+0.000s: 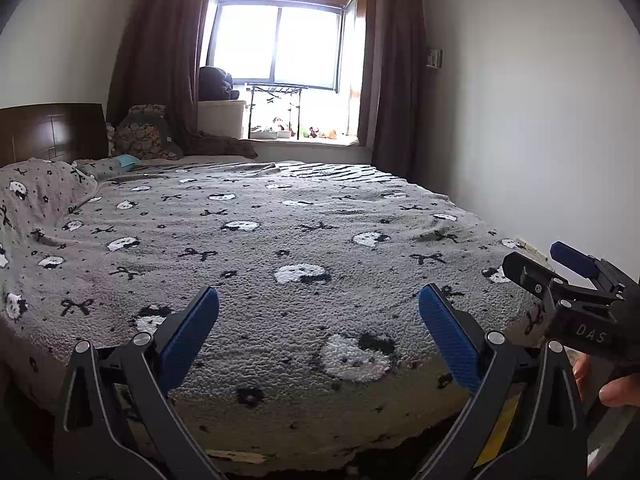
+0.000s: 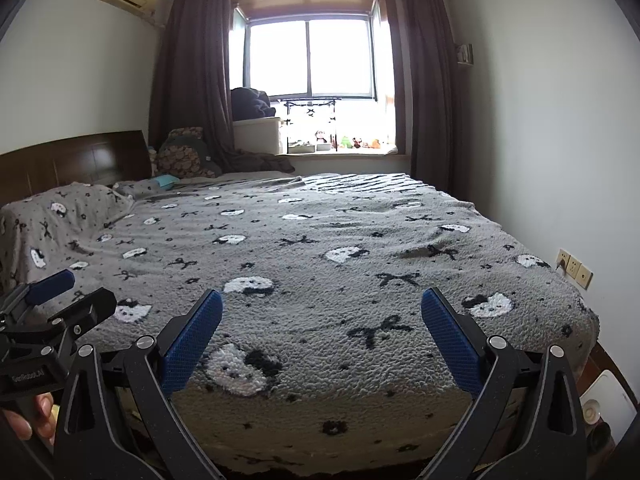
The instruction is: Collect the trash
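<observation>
Both tools hang at the foot edge of the bed, side by side and aimed up its length toward the window. Left hand-held gripper [image 1: 318, 332] has its blue pads spread wide with nothing between them, only blanket [image 1: 280, 240] showing through the gap. Right hand-held gripper [image 2: 322, 334] stands the same way, wide and empty; it sits just beside its partner, and each shows at the edge of the other's view.

Outward from the fingers, the grey blanket with its cat faces and bows runs flat to the far edge of the bed, and I can pick out no wrapper, tissue or scrap on it. Only one thing looks out of place: a small teal item [image 1: 125, 161] at the head-left corner of the bed, beside the pillow [image 1: 36, 196] and below the headboard [image 1: 52, 130]. Whether it is trash I cannot tell from here; it is too small and dim. If it is the target, it lies far ahead and to the left of both grippers, so the left one has the shorter way, though either would have to travel well up the bed. Its long axis seems to run roughly across the bed.

Down at the floor by the right foot corner, the right view shows a white object [image 2: 608, 396] with a round thing on it, possibly a bin or more litter; that lies closer to the right gripper.
</observation>
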A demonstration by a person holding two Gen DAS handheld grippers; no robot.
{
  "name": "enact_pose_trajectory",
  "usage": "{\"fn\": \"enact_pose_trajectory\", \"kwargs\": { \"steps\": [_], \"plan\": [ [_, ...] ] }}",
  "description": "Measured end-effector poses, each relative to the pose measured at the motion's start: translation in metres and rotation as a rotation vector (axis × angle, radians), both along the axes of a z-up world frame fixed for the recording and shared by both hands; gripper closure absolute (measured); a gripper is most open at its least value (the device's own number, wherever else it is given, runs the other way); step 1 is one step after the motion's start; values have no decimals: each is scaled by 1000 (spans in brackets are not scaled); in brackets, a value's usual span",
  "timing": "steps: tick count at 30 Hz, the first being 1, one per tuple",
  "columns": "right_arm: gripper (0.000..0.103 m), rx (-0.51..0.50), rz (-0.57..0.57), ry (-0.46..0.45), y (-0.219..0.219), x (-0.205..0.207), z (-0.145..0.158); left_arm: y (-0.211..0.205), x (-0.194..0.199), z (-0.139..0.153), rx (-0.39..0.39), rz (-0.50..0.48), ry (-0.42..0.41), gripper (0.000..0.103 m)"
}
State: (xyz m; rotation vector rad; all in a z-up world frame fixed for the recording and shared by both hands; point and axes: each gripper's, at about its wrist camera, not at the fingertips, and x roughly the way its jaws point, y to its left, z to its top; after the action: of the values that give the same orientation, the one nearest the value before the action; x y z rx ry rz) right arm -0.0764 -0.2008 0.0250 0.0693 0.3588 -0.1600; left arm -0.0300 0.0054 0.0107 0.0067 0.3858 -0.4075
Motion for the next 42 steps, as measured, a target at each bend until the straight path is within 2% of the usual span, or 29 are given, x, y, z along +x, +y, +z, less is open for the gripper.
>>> {"fn": "enact_pose_trajectory", "kwargs": {
  "steps": [27, 37, 42],
  "plan": [
    [3, 1, 8, 7, 5, 3, 0, 0, 0, 1, -4, 2, 0, 8],
    [3, 2, 6, 13, 2, 4, -3, 2, 2, 0, -5, 51, 0, 8],
    [3, 2, 0, 18, 0, 5, -4, 4, 5, -1, -37, 49, 29, 8]
  ]
}}
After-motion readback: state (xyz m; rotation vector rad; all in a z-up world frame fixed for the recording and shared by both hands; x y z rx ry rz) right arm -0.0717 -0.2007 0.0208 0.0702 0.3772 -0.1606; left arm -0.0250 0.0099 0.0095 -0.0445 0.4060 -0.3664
